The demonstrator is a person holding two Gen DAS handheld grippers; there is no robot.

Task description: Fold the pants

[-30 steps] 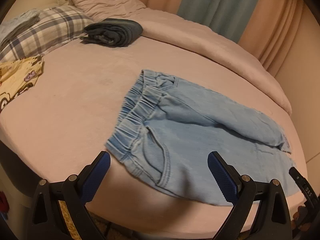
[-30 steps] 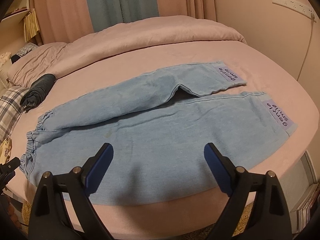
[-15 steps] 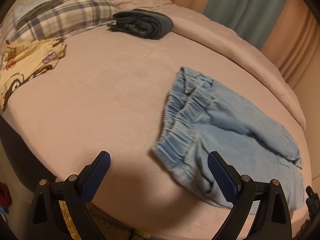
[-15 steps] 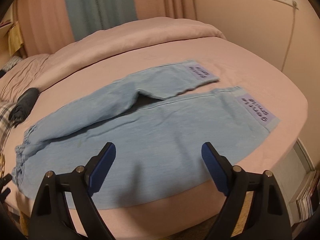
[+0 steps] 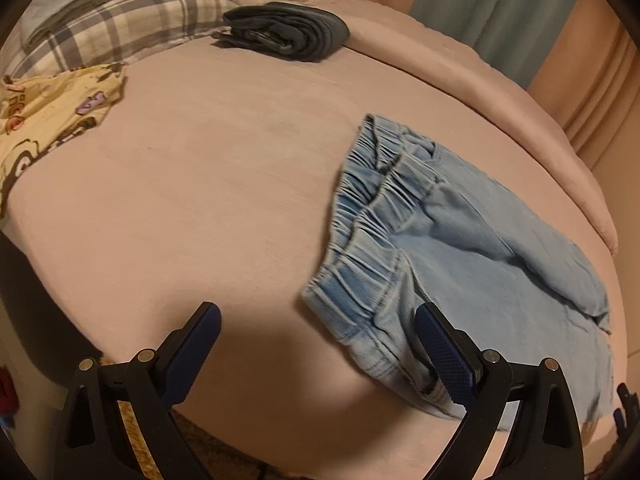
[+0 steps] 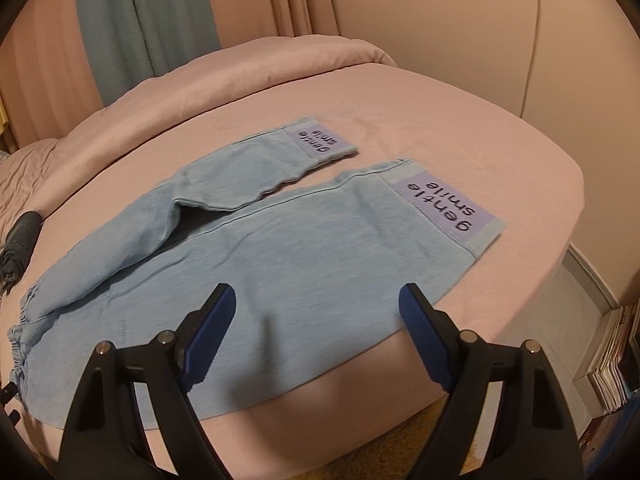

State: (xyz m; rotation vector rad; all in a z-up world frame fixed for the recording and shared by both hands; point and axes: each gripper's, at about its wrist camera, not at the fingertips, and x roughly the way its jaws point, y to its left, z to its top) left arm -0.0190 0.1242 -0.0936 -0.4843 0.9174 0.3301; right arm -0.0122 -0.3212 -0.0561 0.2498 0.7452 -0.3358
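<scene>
Light blue denim pants [image 6: 280, 256] lie flat on the pink bed, legs apart, with purple "gentle smile" patches at the cuffs [image 6: 448, 210]. The elastic waistband [image 5: 372, 216] shows in the left wrist view. My left gripper [image 5: 318, 332] is open above the bed's near edge, its right finger over the waistband's near corner. My right gripper [image 6: 316, 312] is open and empty above the near leg's lower edge.
A folded dark garment [image 5: 286, 30] lies at the back of the bed [image 5: 200, 184]. A plaid pillow [image 5: 116, 16] and a yellow printed garment [image 5: 48, 116] lie at the far left. A rolled pink duvet [image 6: 240, 76] runs along the far side. Books [image 6: 616, 352] stand on the floor at right.
My left gripper has swung left and nearer, so the waistband now sits by its right finger. My right gripper has shifted right along the near leg toward the cuffs. Both stay open.
</scene>
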